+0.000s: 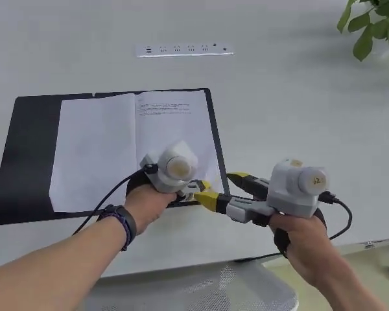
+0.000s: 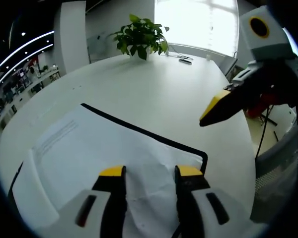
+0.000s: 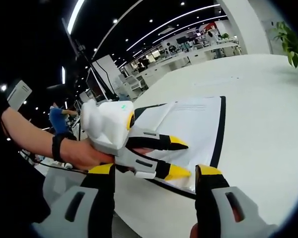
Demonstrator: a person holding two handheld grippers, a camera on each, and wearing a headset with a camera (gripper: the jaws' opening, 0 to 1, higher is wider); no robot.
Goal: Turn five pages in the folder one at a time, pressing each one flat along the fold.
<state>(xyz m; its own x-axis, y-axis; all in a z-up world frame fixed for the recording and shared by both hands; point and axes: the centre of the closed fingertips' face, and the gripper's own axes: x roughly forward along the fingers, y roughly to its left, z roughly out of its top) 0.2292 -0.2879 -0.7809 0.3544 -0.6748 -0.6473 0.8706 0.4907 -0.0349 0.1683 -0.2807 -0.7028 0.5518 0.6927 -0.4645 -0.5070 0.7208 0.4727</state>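
Left hand-held gripper (image 2: 150, 173) is hovering open over the black folder's (image 1: 26, 162) white paper page (image 2: 89, 148). Right hand-held gripper (image 3: 155, 171) — jaws apart too — is pointing at it.

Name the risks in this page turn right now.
The left claw, open over the lower corner of the right page, could pinch several sheets at once or crumple the corner, which looks rippled. The right claw, open, points in close beside it; the two could knock together.
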